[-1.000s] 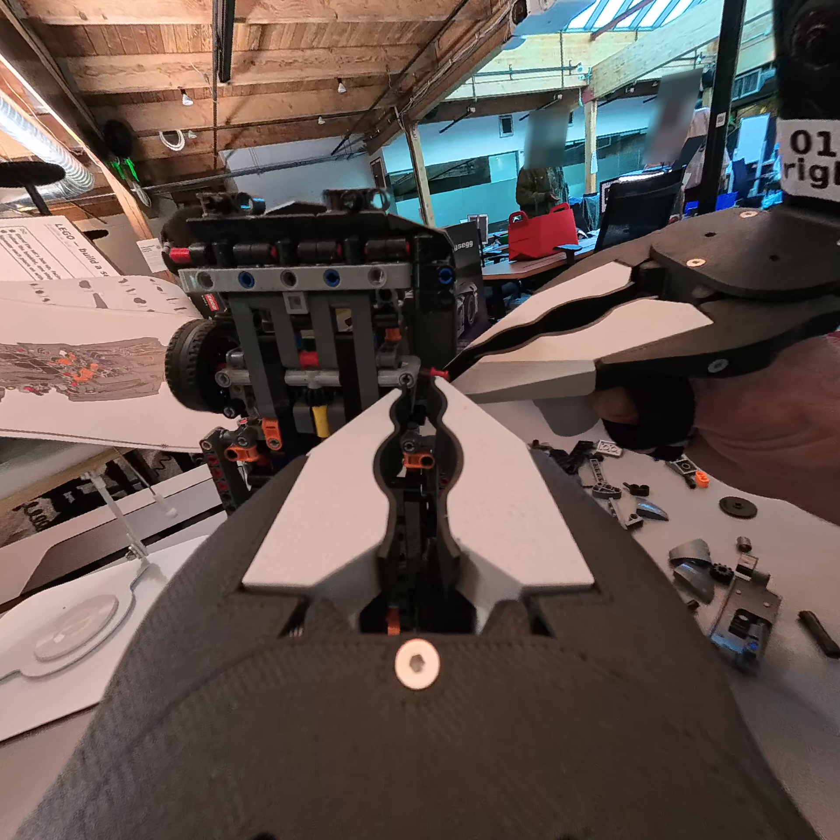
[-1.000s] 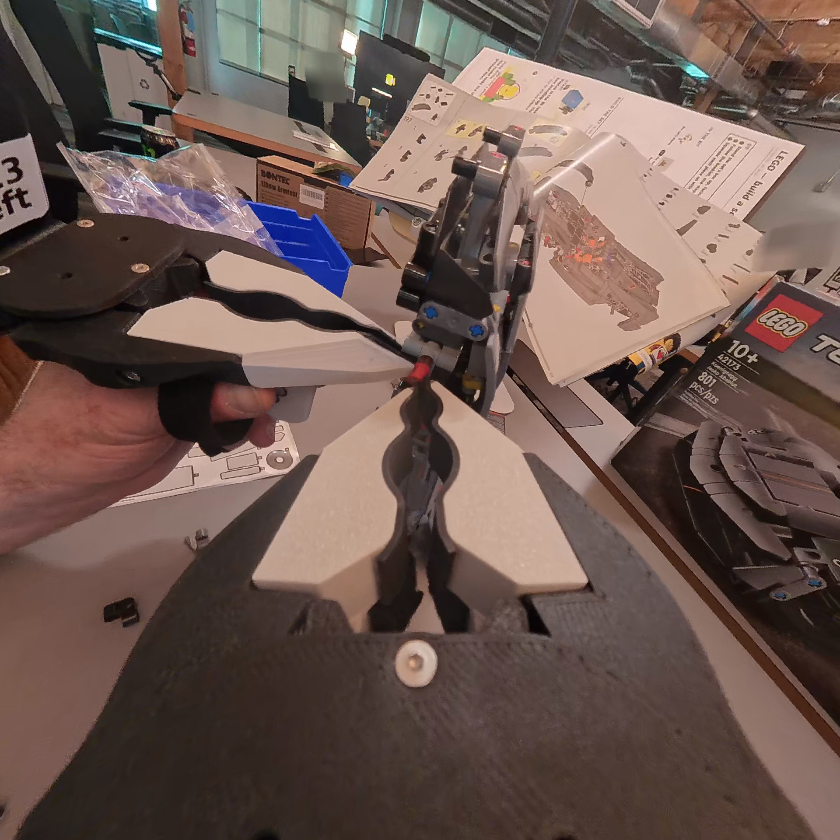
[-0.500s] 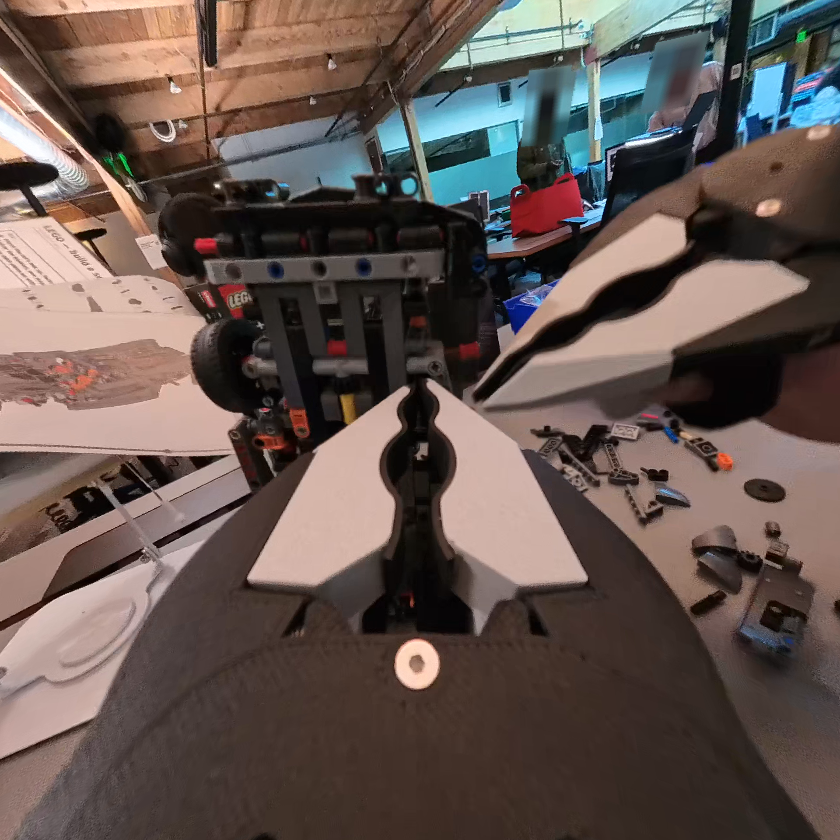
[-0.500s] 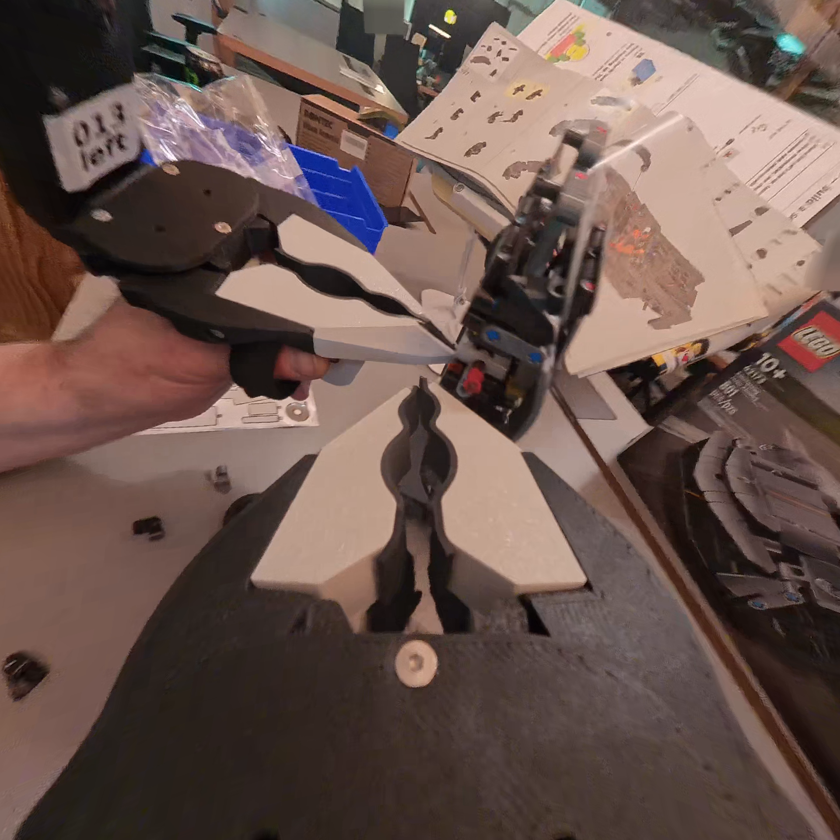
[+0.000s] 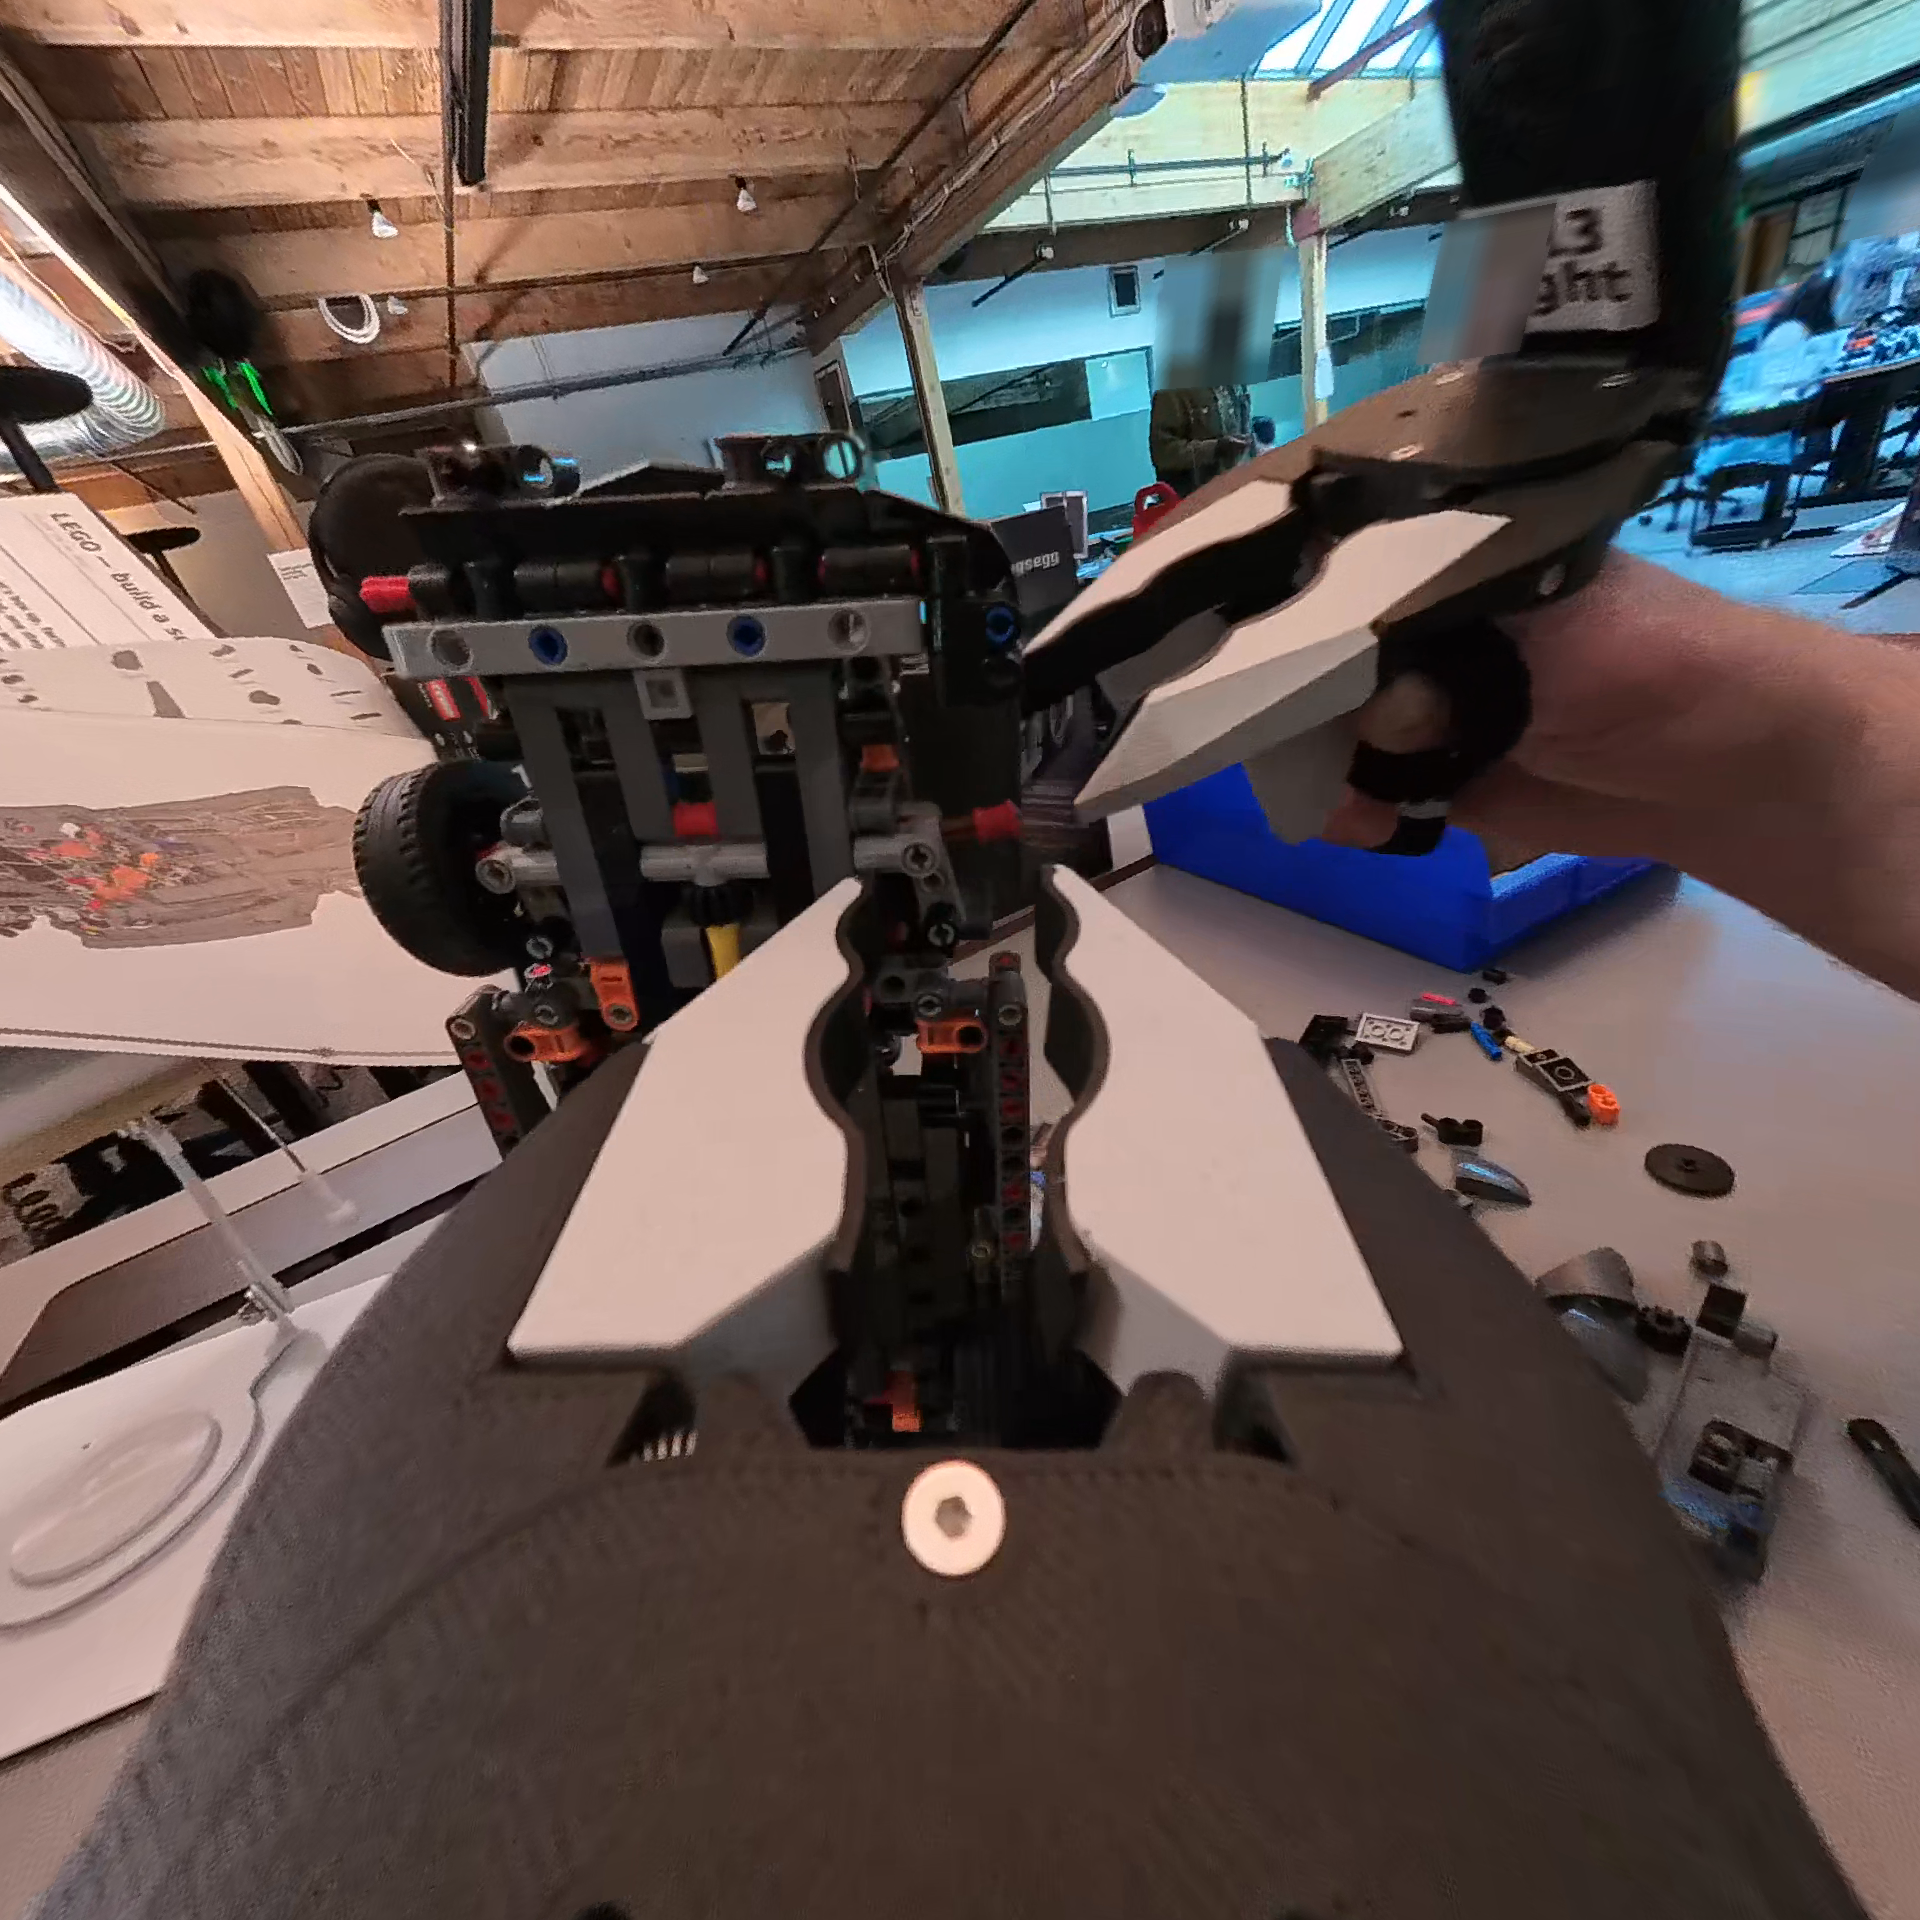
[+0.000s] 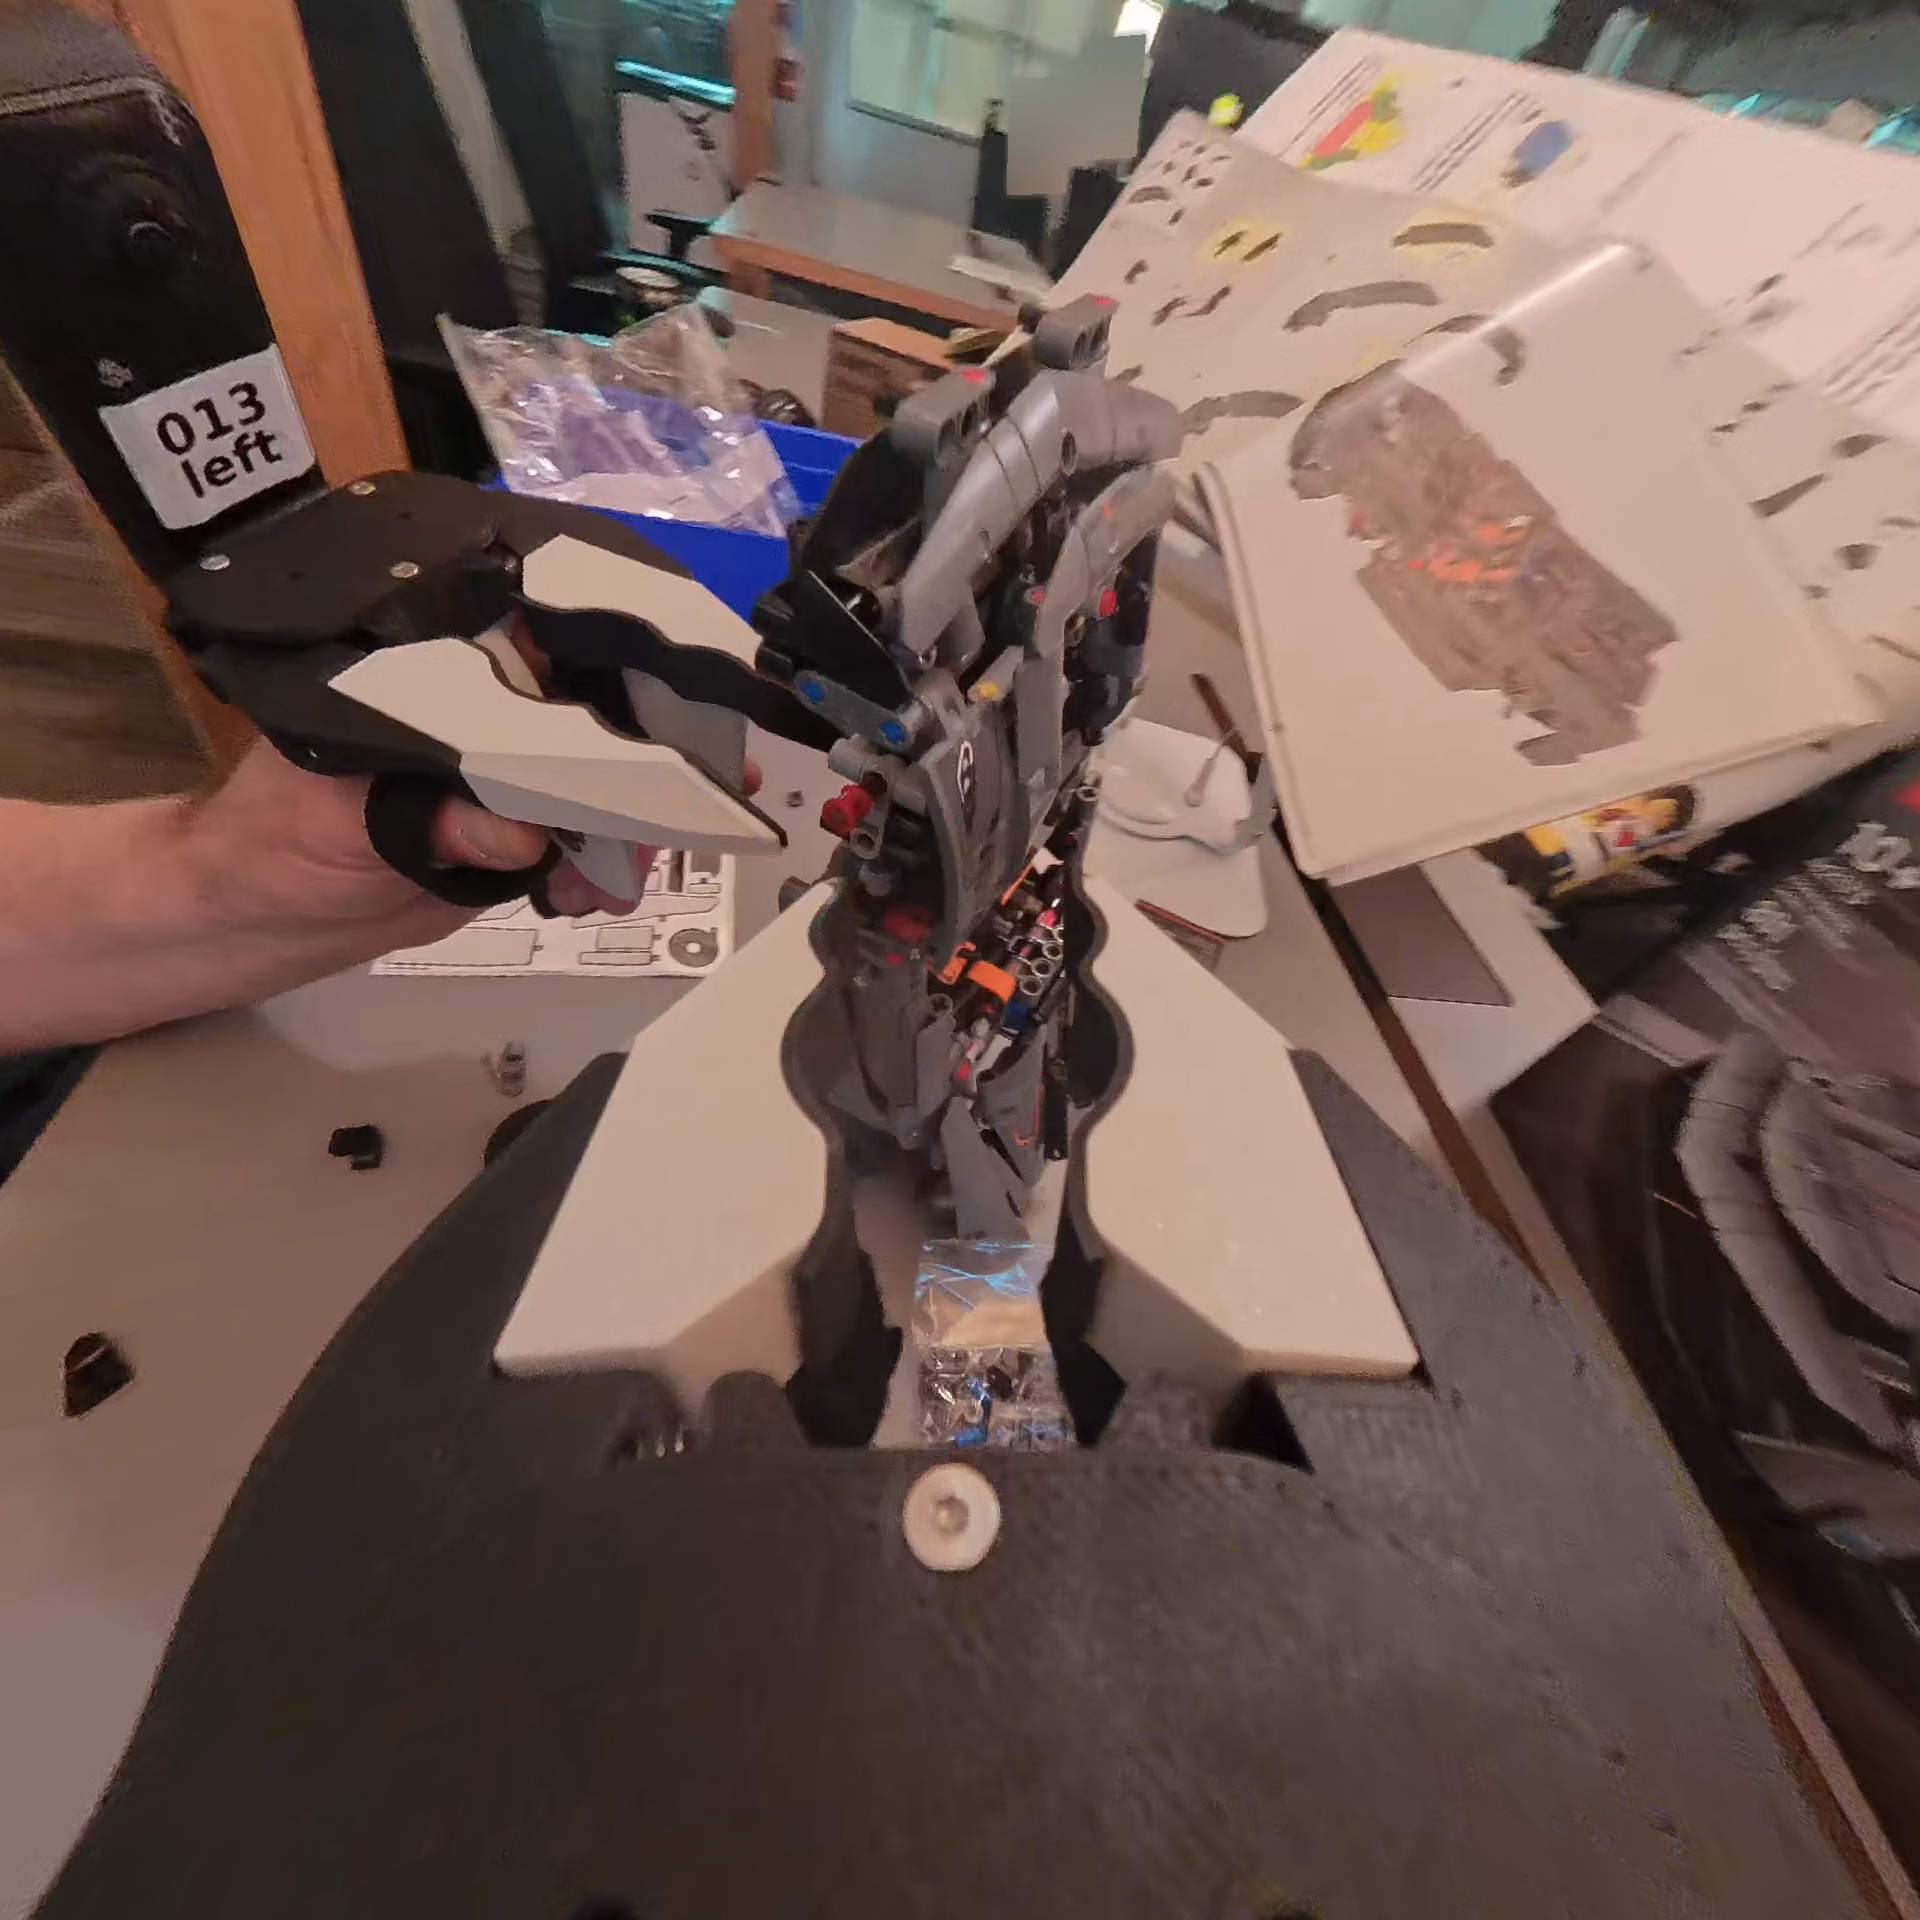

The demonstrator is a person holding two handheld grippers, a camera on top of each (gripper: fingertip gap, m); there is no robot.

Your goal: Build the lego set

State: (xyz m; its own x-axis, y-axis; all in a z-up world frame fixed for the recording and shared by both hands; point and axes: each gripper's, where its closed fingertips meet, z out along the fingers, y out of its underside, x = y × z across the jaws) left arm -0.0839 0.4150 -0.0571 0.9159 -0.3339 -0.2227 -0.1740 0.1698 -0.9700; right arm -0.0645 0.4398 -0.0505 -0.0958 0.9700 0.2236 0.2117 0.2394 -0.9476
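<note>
The half-built lego car (image 5: 686, 748) stands on end above the grey table (image 5: 1351, 935). The left gripper (image 5: 951, 904) is partly parted and clamps its lower frame. The right gripper (image 6: 951, 904) is likewise spread around the model's side, seemingly gripping it, though blur hides contact. Loose pieces (image 5: 1507, 1081), a blue bin (image 5: 1351, 883) and an instruction booklet (image 6: 1538, 582) surround it.
</note>
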